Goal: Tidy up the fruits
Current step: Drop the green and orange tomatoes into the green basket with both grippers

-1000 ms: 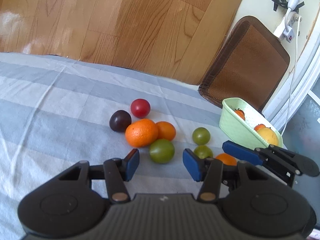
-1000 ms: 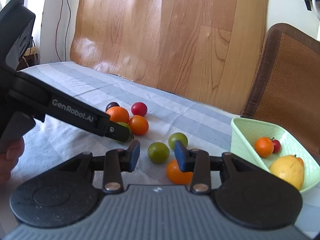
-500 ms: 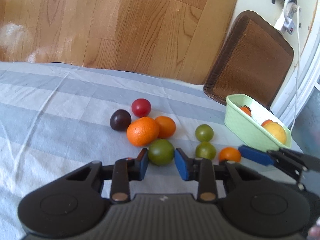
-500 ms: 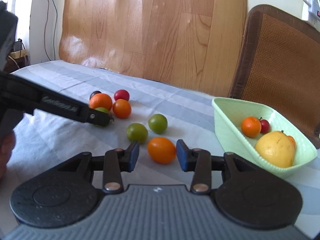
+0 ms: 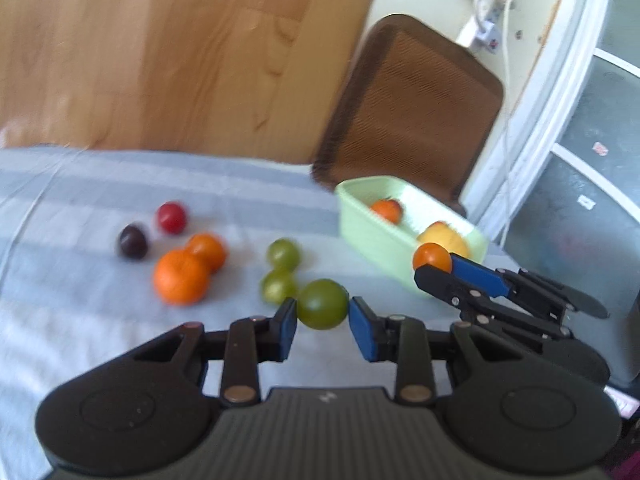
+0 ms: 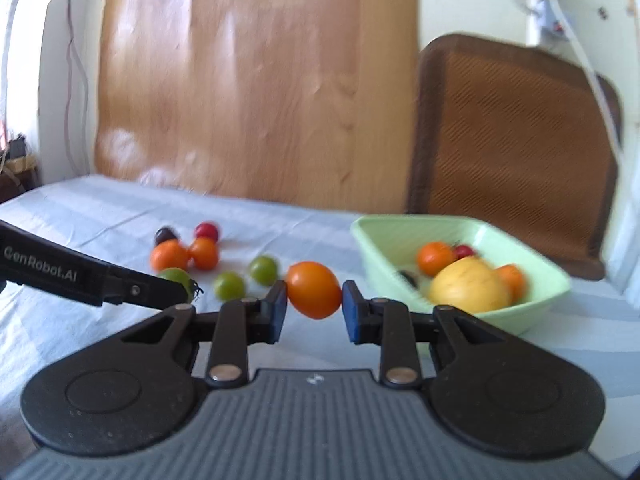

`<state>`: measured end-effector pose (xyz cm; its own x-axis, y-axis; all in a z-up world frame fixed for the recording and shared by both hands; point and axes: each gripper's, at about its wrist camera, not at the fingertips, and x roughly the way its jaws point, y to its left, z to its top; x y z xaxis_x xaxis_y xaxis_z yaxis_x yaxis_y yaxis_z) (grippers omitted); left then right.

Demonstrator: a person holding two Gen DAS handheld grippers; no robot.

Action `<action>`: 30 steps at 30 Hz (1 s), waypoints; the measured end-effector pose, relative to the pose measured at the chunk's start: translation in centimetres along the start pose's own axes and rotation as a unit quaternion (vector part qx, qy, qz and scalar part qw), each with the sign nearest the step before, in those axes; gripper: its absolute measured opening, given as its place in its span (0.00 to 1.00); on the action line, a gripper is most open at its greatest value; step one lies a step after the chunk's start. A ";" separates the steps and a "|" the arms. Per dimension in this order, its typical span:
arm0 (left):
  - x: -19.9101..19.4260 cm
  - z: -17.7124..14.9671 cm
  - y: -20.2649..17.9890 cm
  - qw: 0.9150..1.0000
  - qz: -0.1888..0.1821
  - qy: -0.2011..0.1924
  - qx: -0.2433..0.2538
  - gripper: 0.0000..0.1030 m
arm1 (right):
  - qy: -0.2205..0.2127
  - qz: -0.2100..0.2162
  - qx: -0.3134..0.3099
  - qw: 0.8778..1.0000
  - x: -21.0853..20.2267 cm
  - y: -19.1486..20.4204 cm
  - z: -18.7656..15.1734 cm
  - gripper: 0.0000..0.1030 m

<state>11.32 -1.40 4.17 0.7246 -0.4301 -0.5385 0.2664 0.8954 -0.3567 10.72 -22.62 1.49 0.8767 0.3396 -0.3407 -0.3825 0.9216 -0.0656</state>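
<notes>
the left gripper (image 5: 322, 320) is closed on a round green tomato (image 5: 322, 309), its blue pads touching both sides. the right gripper (image 6: 314, 307) clamps an oval orange tomato (image 6: 314, 290). in the right wrist view the pale green plastic basket (image 6: 532, 300) sits at about 2 o'clock from that fruit, with a yellow lemon-like fruit (image 6: 468, 289) inside. two smaller green tomatoes (image 6: 244, 278) lie on the striped grey-blue cloth (image 6: 100, 216) at 10 o'clock.
</notes>
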 end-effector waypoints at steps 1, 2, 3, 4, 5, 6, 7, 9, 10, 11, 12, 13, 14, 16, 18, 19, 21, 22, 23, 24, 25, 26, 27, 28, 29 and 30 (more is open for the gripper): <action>0.6 0.9 -0.7 1.000 -0.011 -0.002 0.004 0.28 | -0.012 -0.015 0.006 1.000 -0.1 -0.9 0.2 0.31; 1.4 1.9 -1.5 1.000 -0.024 -0.005 0.009 0.28 | -0.019 -0.027 0.014 0.999 -0.1 -1.7 0.5 0.31; 2.1 2.8 -2.1 0.999 -0.033 -0.006 0.013 0.28 | -0.022 -0.038 0.024 0.999 0.2 -2.7 0.7 0.31; 3.1 3.8 -2.9 0.999 -0.042 -0.008 0.018 0.28 | -0.023 -0.045 0.031 0.998 0.6 -3.6 0.9 0.31; 4.2 4.7 -3.6 0.999 -0.049 -0.007 0.022 0.28 | -0.024 -0.053 0.033 0.998 1.1 -4.3 1.1 0.31; 5.4 5.5 -4.2 0.998 -0.054 -0.004 0.023 0.28 | -0.023 -0.064 0.032 0.997 1.5 -4.9 1.1 0.31; 6.4 6.1 -4.7 0.998 -0.057 0.001 0.023 0.29 | -0.021 -0.072 0.032 0.997 2.1 -5.4 1.1 0.31; 8.6 6.9 -5.6 0.998 -0.055 0.009 0.025 0.29 | -0.017 -0.082 0.037 0.996 2.9 -6.5 1.1 0.31; 9.7 7.2 -6.0 0.998 -0.052 0.014 0.028 0.29 | -0.015 -0.087 0.043 0.995 3.3 -7.0 1.0 0.31; 10.8 7.4 -6.4 0.998 -0.049 0.019 0.034 0.29 | -0.013 -0.090 0.051 0.995 3.7 -7.5 1.0 0.31; 11.7 7.4 -6.8 0.998 -0.046 0.023 0.039 0.29 | -0.016 -0.092 0.060 0.994 3.8 -7.8 0.8 0.32; 12.4 7.4 -7.0 0.998 -0.042 0.027 0.043 0.29 | -0.017 -0.096 0.066 0.993 3.8 -7.9 0.7 0.32; 13.2 7.4 -7.2 0.998 -0.038 0.032 0.048 0.29 | -0.018 -0.099 0.069 0.993 3.9 -8.2 0.7 0.33; 14.2 7.1 -7.4 0.998 -0.028 0.038 0.049 0.30 | -0.022 -0.102 0.077 0.992 3.8 -8.4 0.4 0.33; 14.7 6.9 -7.3 0.998 -0.024 0.038 0.045 0.38 | -0.017 -0.102 0.085 0.991 3.8 -8.7 0.1 0.33; 14.7 6.8 -7.3 0.998 -0.023 0.036 0.042 0.39 | -0.016 -0.100 0.090 0.991 3.8 -8.9 0.0 0.33; 14.5 6.6 -7.1 0.999 -0.022 0.034 0.037 0.41 | -0.019 -0.098 0.095 0.990 3.5 -9.1 -0.1 0.36; 14.1 6.7 -7.0 0.999 -0.020 0.033 0.036 0.41 | -0.023 -0.100 0.094 0.990 3.4 -9.1 -0.1 0.41; 13.5 6.7 -6.9 0.999 -0.021 0.030 0.038 0.41 | -0.028 -0.104 0.091 0.990 3.2 -9.0 -0.2 0.41; 12.8 6.6 -6.8 0.999 -0.022 0.025 0.040 0.44 | -0.032 -0.106 0.087 0.990 3.4 -9.0 -0.2 0.41; 11.9 6.6 -6.6 0.999 -0.022 0.017 0.042 0.45 | -0.036 -0.109 0.085 0.990 3.2 -9.0 -0.3 0.41; 10.6 6.7 -6.4 0.999 -0.023 0.005 0.044 0.45 | -0.039 -0.111 0.086 0.989 3.0 -9.1 -0.4 0.41; 9.2 6.6 -5.9 0.999 -0.027 -0.007 0.044 0.45 | -0.044 -0.113 0.089 0.989 2.8 -9.2 -0.5 0.41; 7.8 6.4 -5.3 0.998 -0.028 -0.018 0.044 0.45 | -0.051 -0.117 0.093 0.987 2.6 -9.4 -0.5 0.41; 6.2 6.3 -4.4 0.998 -0.025 -0.029 0.041 0.45 | -0.057 -0.121 0.097 0.986 2.4 -9.5 -0.6 0.41; 4.6 6.0 -3.2 0.998 -0.021 -0.040 0.034 0.45 | -0.065 -0.125 0.104 0.985 2.1 -9.7 -0.6 0.41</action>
<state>17.62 -5.56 7.48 0.7596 -0.4600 -0.4598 0.3389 0.8833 -0.3239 16.11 -30.93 0.88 0.9709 0.1068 -0.2142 -0.0949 0.9933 0.0652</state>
